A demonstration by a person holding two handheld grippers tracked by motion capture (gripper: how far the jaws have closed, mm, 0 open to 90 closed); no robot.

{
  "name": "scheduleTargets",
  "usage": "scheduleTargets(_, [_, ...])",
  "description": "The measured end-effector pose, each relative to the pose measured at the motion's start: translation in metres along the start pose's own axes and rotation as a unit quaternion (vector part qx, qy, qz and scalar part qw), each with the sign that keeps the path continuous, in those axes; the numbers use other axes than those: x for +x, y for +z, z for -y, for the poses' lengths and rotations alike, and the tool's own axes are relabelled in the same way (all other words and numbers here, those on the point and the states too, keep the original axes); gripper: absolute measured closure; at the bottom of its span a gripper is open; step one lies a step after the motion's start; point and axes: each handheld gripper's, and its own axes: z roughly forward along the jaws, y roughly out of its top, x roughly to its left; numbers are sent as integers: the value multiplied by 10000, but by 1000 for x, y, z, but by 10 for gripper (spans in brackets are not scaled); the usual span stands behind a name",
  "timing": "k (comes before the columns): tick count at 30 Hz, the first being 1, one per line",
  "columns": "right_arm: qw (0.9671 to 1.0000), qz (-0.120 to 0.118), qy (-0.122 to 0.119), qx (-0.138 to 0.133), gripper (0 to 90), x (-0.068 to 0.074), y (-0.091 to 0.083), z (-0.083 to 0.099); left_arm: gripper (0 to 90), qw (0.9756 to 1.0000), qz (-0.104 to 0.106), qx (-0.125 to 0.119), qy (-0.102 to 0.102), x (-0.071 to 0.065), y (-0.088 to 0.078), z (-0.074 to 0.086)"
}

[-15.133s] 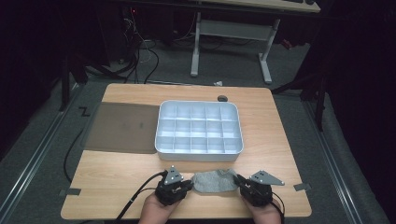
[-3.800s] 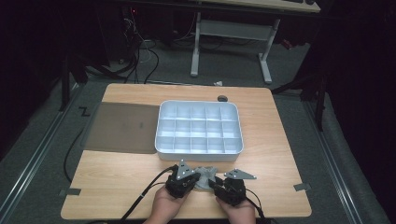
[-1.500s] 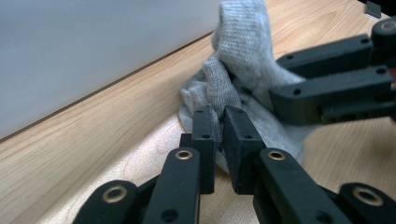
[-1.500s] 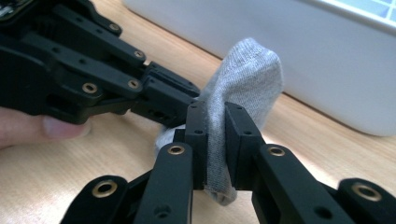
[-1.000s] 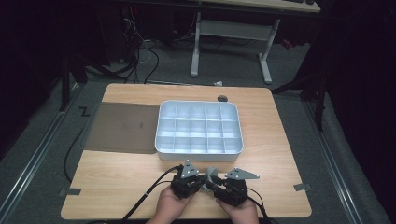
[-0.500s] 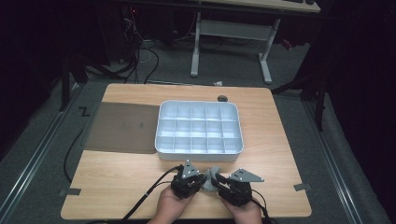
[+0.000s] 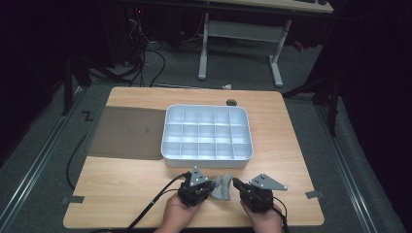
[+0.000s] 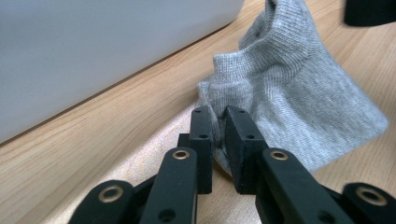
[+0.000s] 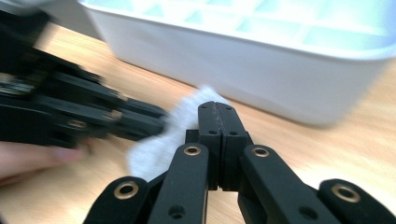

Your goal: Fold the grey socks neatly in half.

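A crumpled grey sock (image 7: 222, 187) lies on the wooden table just in front of the white compartment tray (image 7: 209, 162). My left gripper (image 7: 210, 186) comes at it from the left. In the left gripper view the gripper (image 8: 220, 126) pinches a fold of the sock (image 8: 289, 102); its jaws have just been easing apart a little with the cloth still between them. My right gripper (image 7: 236, 184) stands at the sock's right side. Its jaws (image 9: 215, 109) have just been closing and now meet with nothing between them, the sock (image 9: 177, 130) lying beyond their tips.
The tray's wall (image 9: 261, 79) rises close behind both grippers. A dark mat (image 7: 126, 132) lies left of the tray. A small dark round thing (image 7: 231, 102) sits near the table's far edge. The front edge runs just below my hands.
My right gripper has drawn off to the right and shut its jaws. More of the sock shows between the two grippers. The left gripper has stayed put.
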Motion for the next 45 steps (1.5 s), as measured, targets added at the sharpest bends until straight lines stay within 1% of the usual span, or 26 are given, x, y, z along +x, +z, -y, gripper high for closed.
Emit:
scheduleTargets(3, [9997,152,62,181,900,-5,8,10,809,10000,3,-8,8,0,0,0])
scheduleTargets(5, [9995,143,5,270,900,-2,12,15,809,10000,9,-10,15,0,0,0])
scheduleTargets(6, [9996,114,2,267,900,1,14,16,809,10000,8,-10,35,0,0,0])
scheduleTargets(10, [9997,-11,-150,211,900,16,17,12,809,10000,6,-6,60,-1,0,0])
scheduleTargets(13, [9994,-10,-276,207,900,23,19,6,809,10000,-2,-10,64,-2,0,0])
scheduleTargets(16, [9989,-43,-404,218,900,28,20,3,811,10000,-3,-2,82,-2,0,0])
scheduleTargets(22, [9976,-63,-577,373,900,35,29,3,830,9999,40,25,166,-3,0,0])
scheduleTargets(26, [9967,-21,-688,440,900,39,34,3,842,9999,111,69,98,-1,0,0])
scheduleTargets(28, [9963,7,-667,533,900,38,36,5,845,9998,154,91,41,0,1,0])
scheduleTargets(31, [9957,57,-733,555,900,37,39,8,845,9998,171,94,3,1,1,0])
scheduleTargets(35, [9955,78,-724,599,900,36,42,11,846,9997,192,121,-56,3,0,0])
scheduleTargets(37, [9951,98,-785,595,900,36,43,11,848,9996,239,141,-92,4,0,-1])
scheduleTargets(38, [9952,99,-771,597,900,36,43,11,852,9995,254,145,-95,4,0,-1])
scheduleTargets(41, [9958,54,-706,579,900,37,41,8,863,9997,206,143,-8,2,0,0])
scheduleTargets(43, [9973,-14,-570,472,900,37,38,5,864,9997,201,151,49,1,0,0])
scheduleTargets(45, [9976,-34,-577,368,900,38,36,3,865,9996,212,165,64,0,1,0])
